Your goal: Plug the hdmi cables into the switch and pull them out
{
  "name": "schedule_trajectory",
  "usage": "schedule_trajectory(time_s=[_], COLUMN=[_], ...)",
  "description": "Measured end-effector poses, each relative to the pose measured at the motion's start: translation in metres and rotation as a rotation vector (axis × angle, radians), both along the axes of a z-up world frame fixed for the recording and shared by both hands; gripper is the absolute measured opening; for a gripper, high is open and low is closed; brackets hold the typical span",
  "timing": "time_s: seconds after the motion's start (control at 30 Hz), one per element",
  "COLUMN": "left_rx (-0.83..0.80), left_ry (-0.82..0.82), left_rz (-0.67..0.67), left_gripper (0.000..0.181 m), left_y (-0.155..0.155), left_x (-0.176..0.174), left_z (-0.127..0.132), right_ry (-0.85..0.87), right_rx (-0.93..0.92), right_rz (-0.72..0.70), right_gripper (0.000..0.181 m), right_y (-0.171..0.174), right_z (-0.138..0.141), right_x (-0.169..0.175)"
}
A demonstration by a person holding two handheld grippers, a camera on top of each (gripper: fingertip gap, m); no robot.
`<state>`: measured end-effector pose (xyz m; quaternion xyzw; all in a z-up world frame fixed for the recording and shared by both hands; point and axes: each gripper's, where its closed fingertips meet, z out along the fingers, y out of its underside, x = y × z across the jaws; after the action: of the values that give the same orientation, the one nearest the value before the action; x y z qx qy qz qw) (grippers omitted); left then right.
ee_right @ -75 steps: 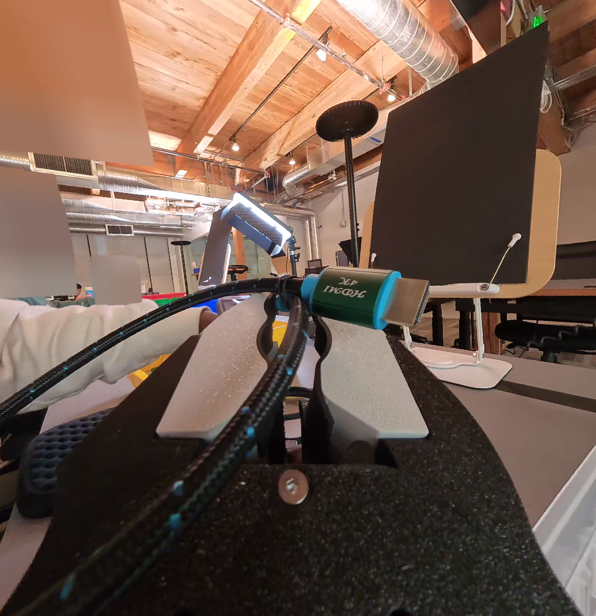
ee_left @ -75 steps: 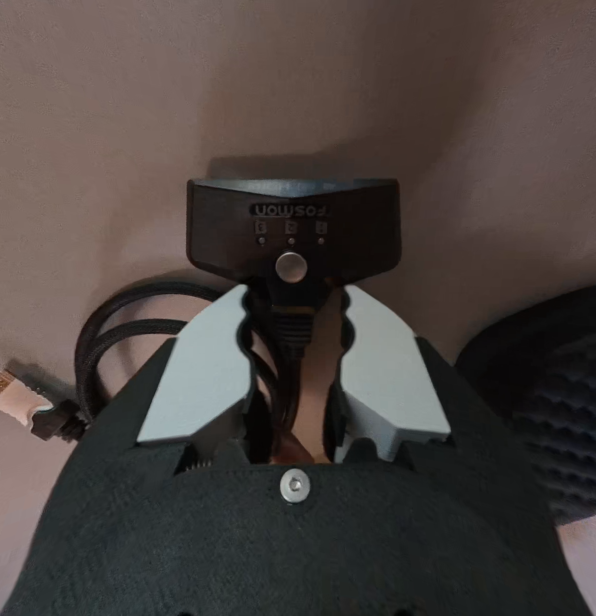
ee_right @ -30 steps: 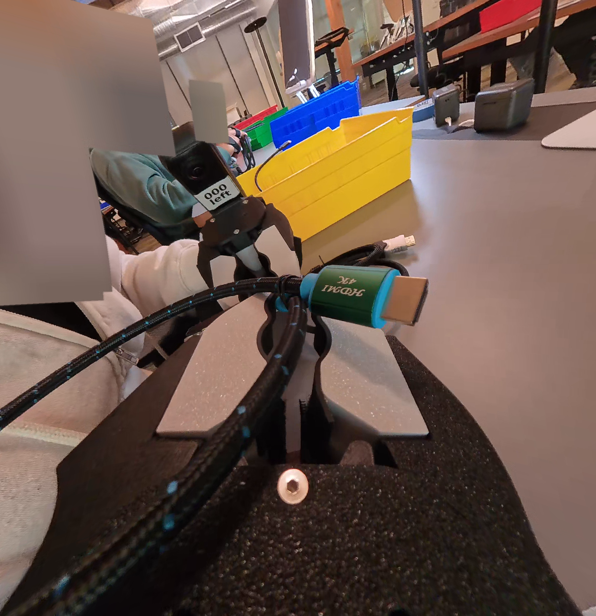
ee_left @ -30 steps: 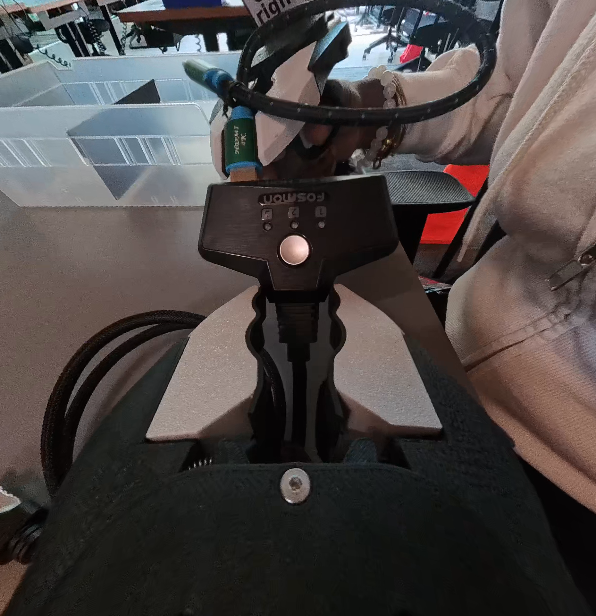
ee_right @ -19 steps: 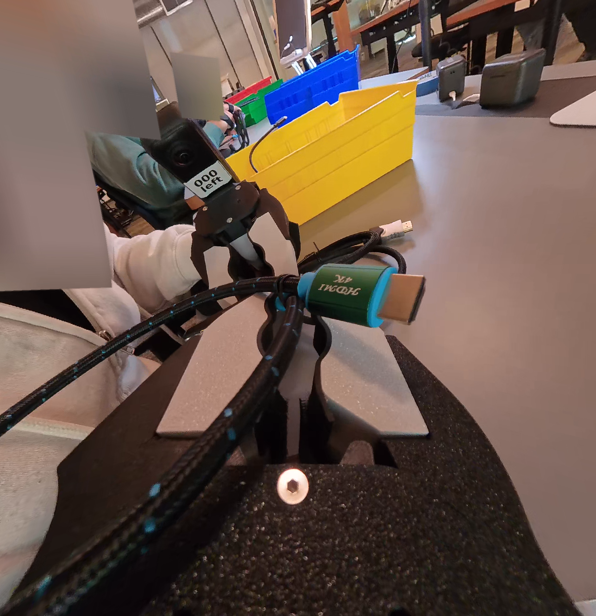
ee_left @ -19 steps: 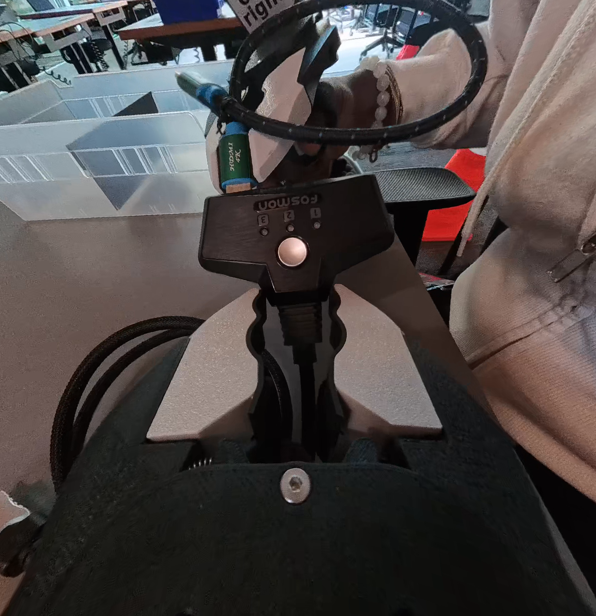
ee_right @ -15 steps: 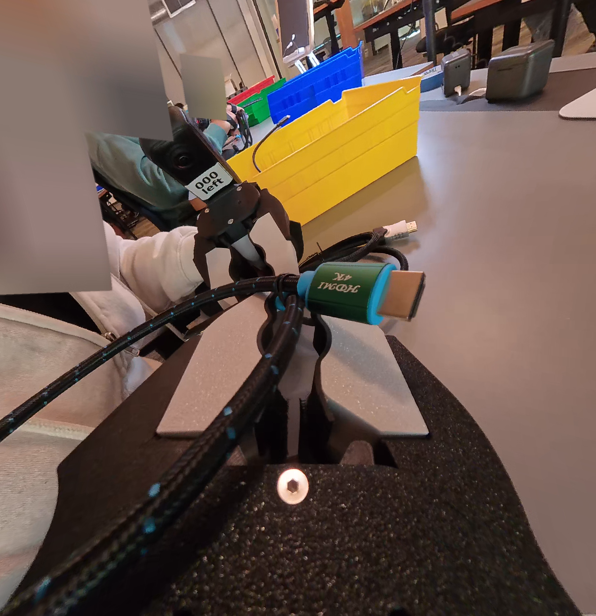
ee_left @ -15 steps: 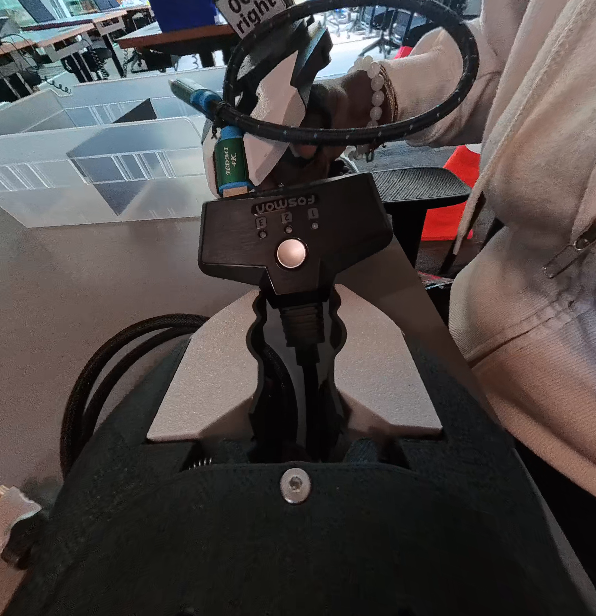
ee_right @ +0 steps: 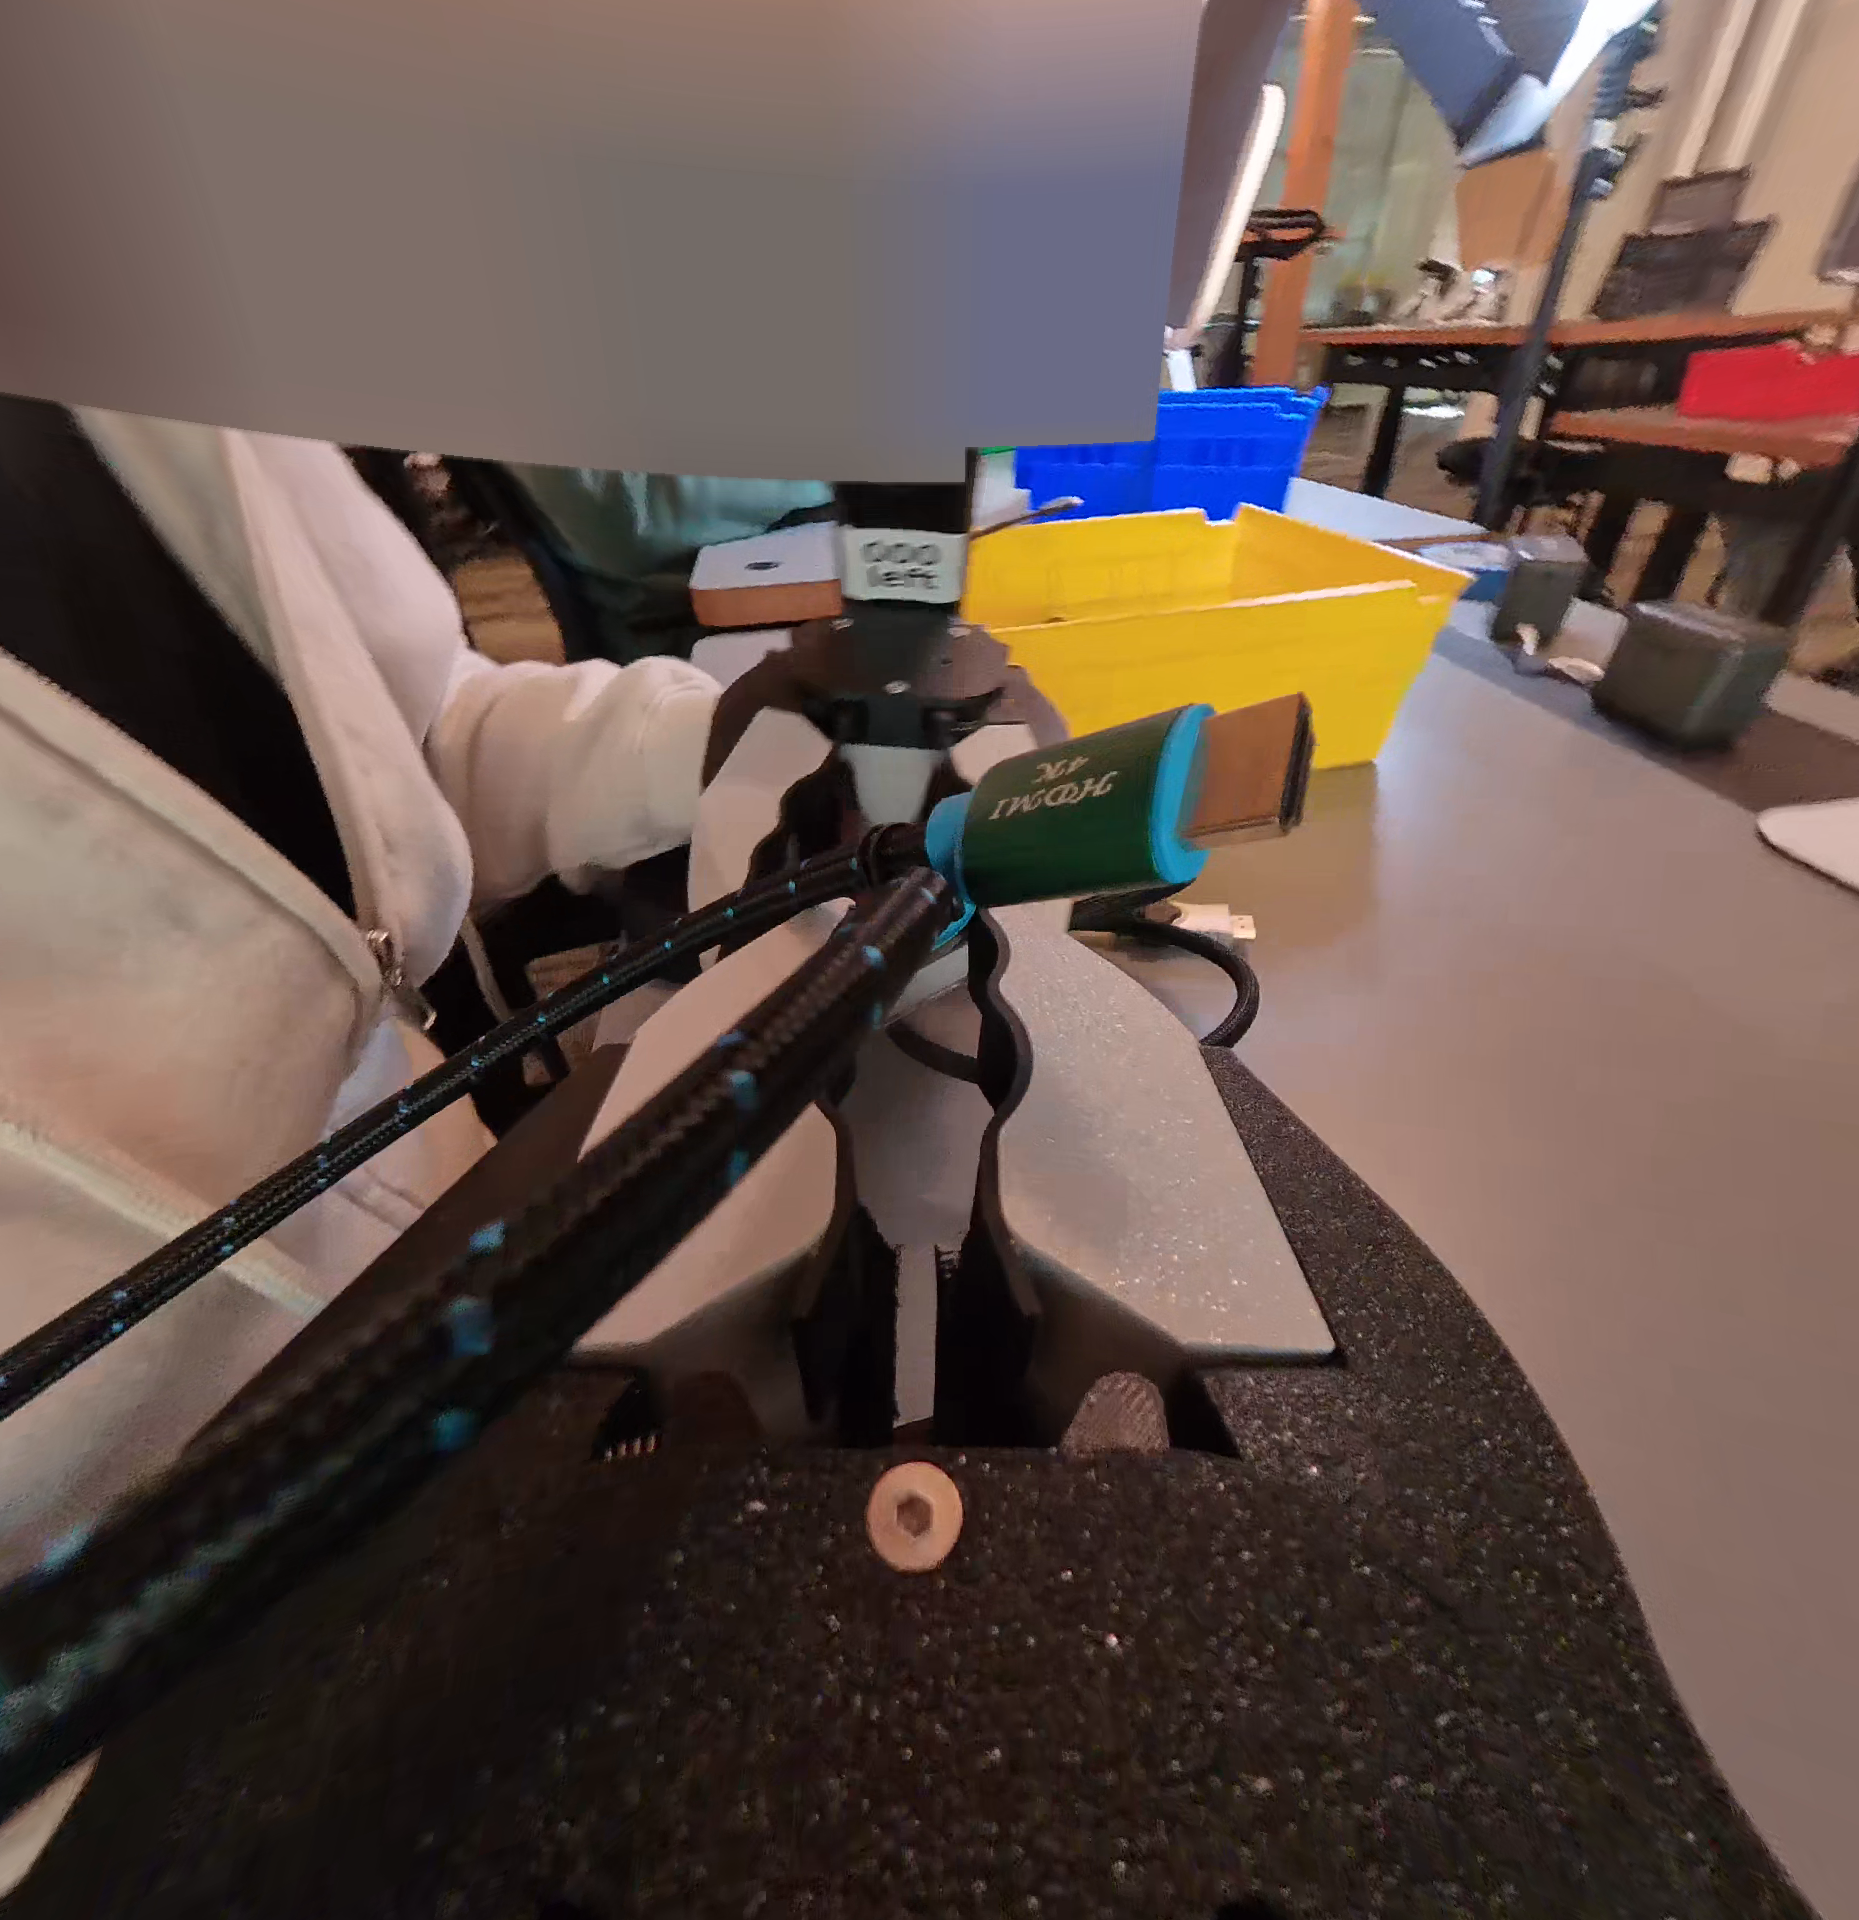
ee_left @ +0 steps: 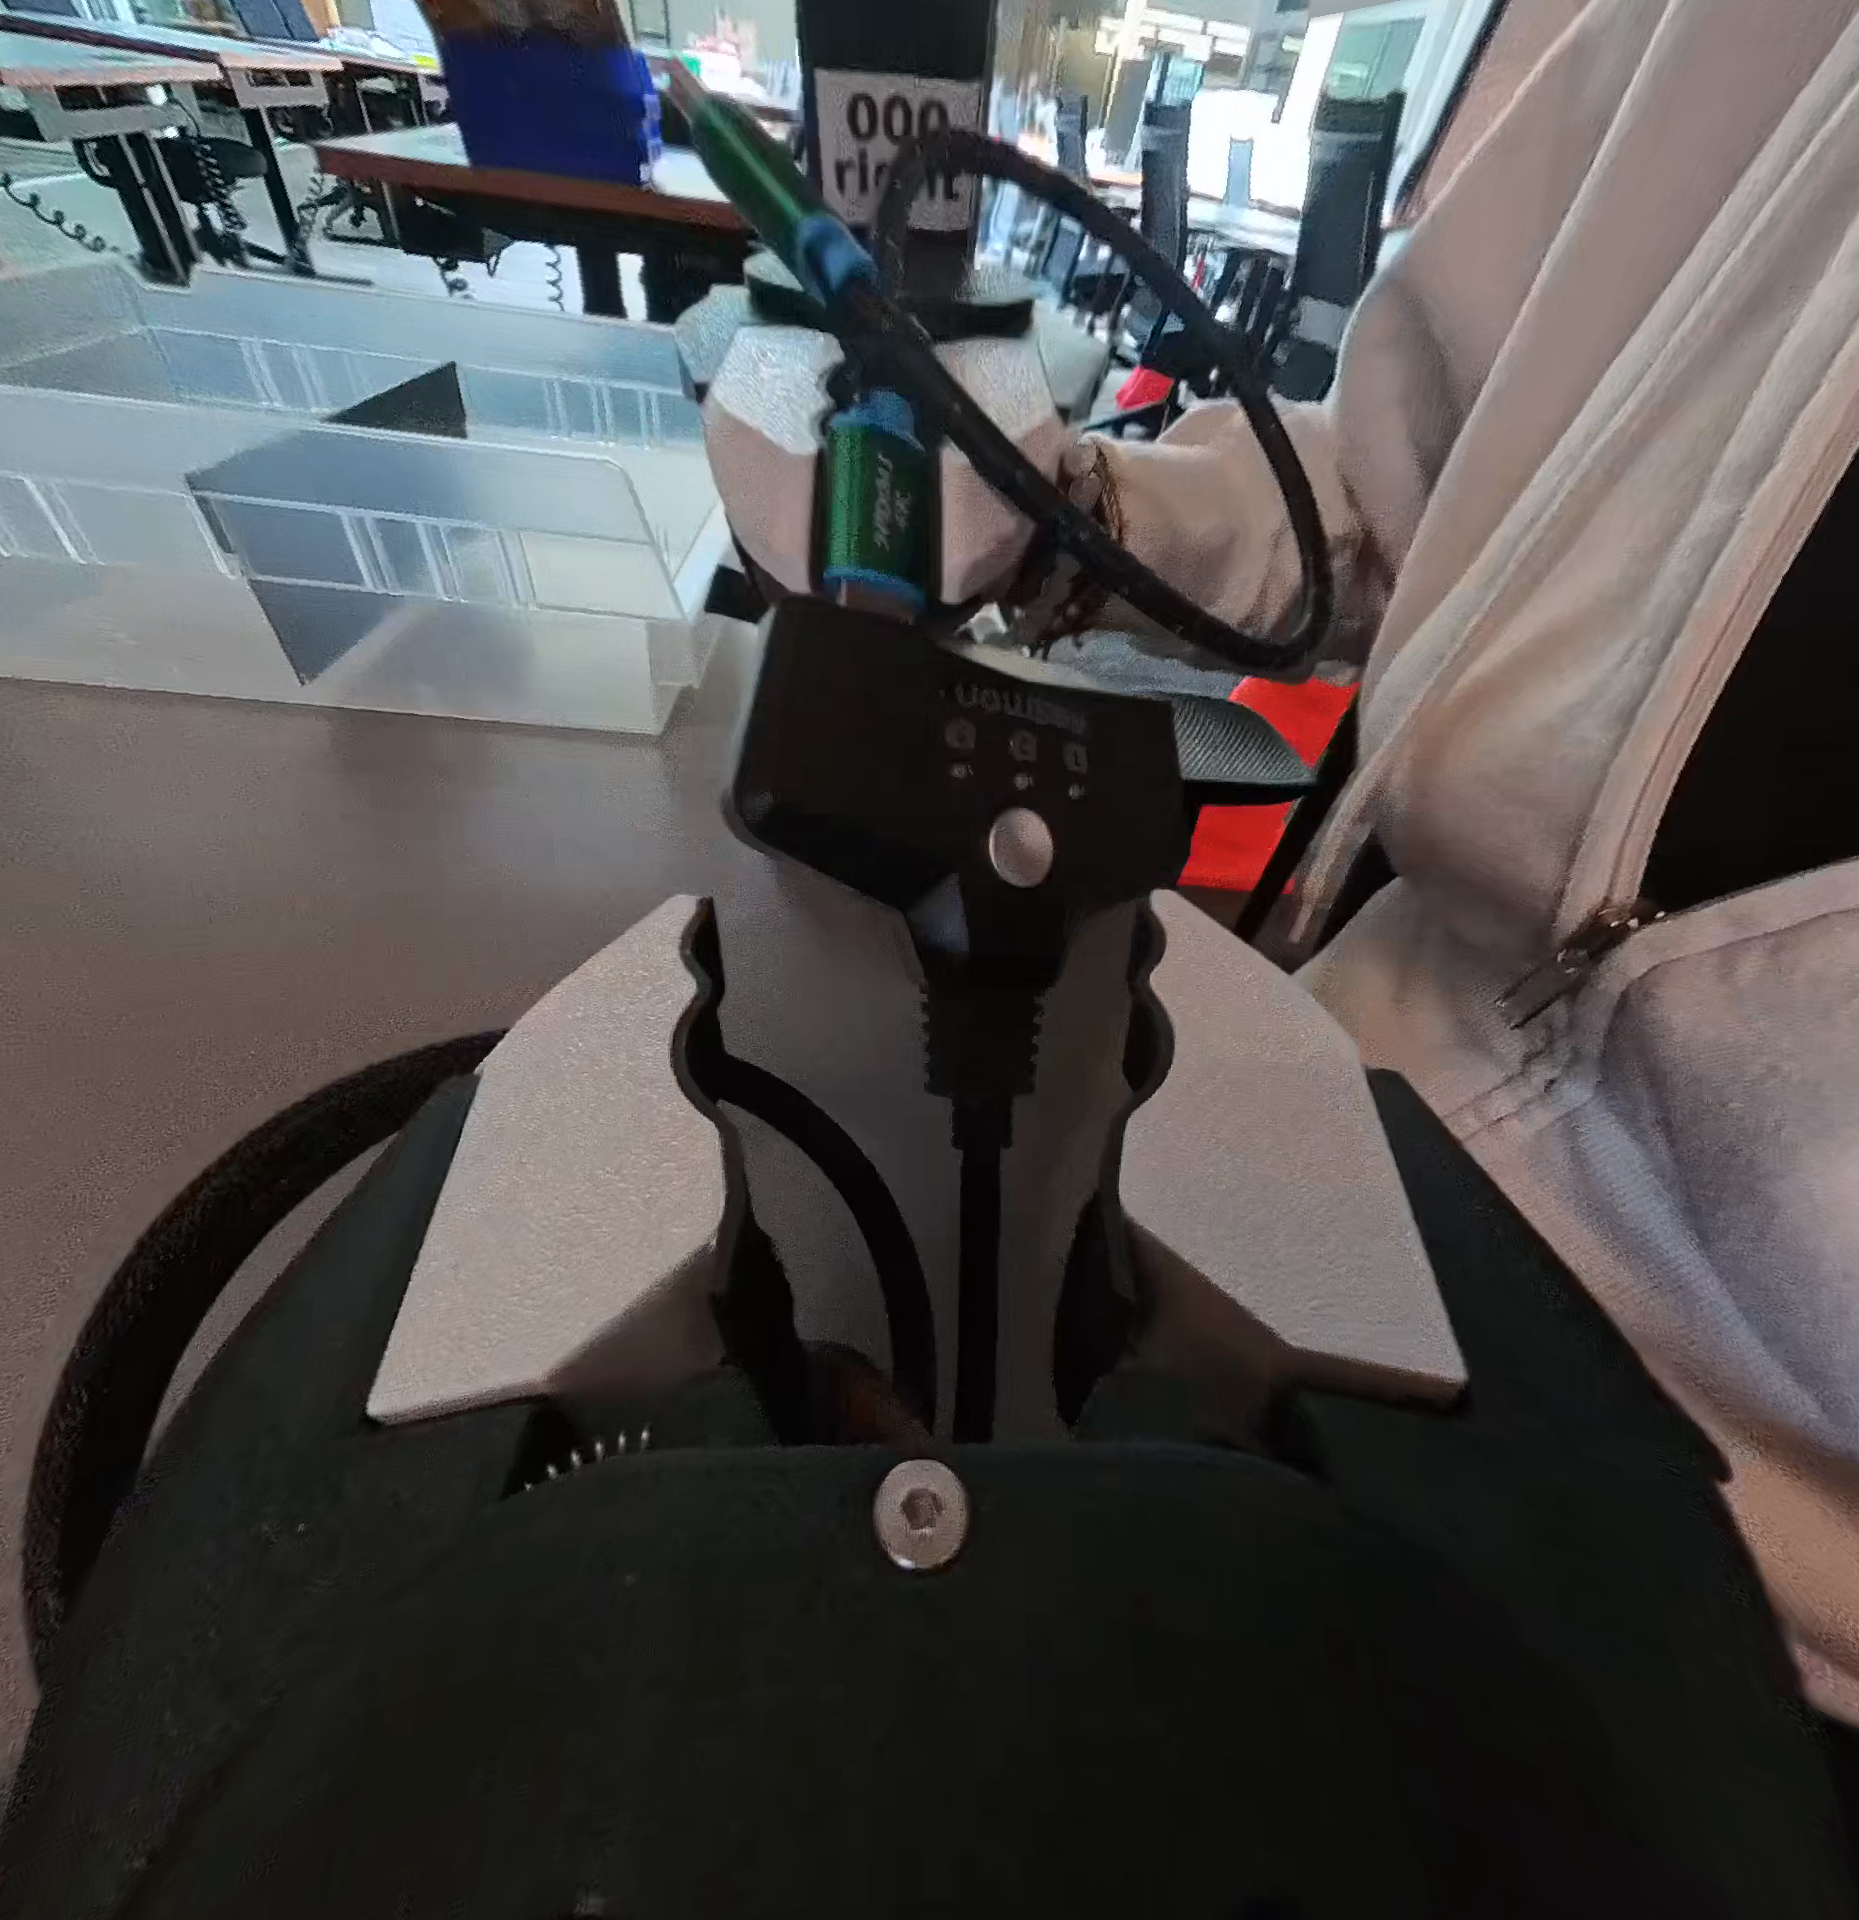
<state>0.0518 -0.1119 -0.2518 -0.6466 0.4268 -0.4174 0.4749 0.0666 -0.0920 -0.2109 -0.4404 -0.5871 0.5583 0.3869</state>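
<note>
In the left wrist view my left gripper (ee_left: 920,925) has its jaws apart around the ribbed tail of the black HDMI switch (ee_left: 956,769), without pinching it. The switch is off the table and tilted. My right gripper (ee_left: 873,488) faces me, shut on a green HDMI plug (ee_left: 873,520) whose tip meets the switch's far left corner. I cannot tell how deep it sits. In the right wrist view my right gripper (ee_right: 920,935) grips the braided cable (ee_right: 551,1049) at that plug. The cable's second green plug (ee_right: 1091,821) sticks out free to the right. The left gripper (ee_right: 889,790) is straight ahead.
Clear plastic bins (ee_left: 385,520) stand at the back of the grey table (ee_left: 229,883). A yellow bin (ee_right: 1216,623), blue bins (ee_right: 1216,447) and small dark boxes (ee_right: 1683,675) stand farther off. The switch's black cable (ee_left: 177,1247) loops on the table. A person's cream jacket (ee_left: 1631,727) fills the right.
My left gripper's jaws have opened off the switch's tail, and the switch has shifted right and tilted. My right gripper has swung round to face the left one, its plug at the switch's edge.
</note>
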Motion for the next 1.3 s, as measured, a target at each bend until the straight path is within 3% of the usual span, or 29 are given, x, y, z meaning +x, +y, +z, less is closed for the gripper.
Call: schedule_trajectory(time_s=[0.1, 0.3, 0.43, 0.6, 0.8, 1.03, 1.3], left_rx=[-0.119, -0.287, -0.250, -0.272, -0.271, -0.283, -0.262], left_ry=[-0.106, -0.123, -0.145, -0.094, -0.101, -0.151, -0.167], left_rz=[-0.077, -0.259, -0.249, -0.279, -0.257, -0.212, -0.163], left_gripper=[0.075, 0.036, 0.023, 0.019, 0.020, 0.021, 0.021], left_y=[-0.004, -0.018, -0.020, -0.026, -0.021, -0.012, -0.007], left_x=[0.001, 0.018, 0.015, 0.022, 0.019, 0.009, 0.006], left_z=[0.015, 0.014, 0.011, -0.005, -0.005, 0.005, 0.008], right_ry=[0.014, 0.003, -0.054, -0.126, -0.125, -0.044, -0.006], right_rx=[0.110, 0.253, 0.327, 0.305, 0.270, 0.141, -0.098], right_rz=[0.104, 0.251, 0.241, 0.313, 0.315, 0.183, 0.096], right_gripper=[0.018, 0.018, 0.018, 0.018, 0.018, 0.024, 0.011], right_y=[-0.014, -0.032, -0.032, -0.037, -0.032, -0.014, -0.012], right_z=[0.007, 0.013, 0.005, -0.017, -0.018, -0.002, 0.008], right_x=[-0.005, -0.012, -0.013, -0.009, -0.013, -0.019, -0.020])
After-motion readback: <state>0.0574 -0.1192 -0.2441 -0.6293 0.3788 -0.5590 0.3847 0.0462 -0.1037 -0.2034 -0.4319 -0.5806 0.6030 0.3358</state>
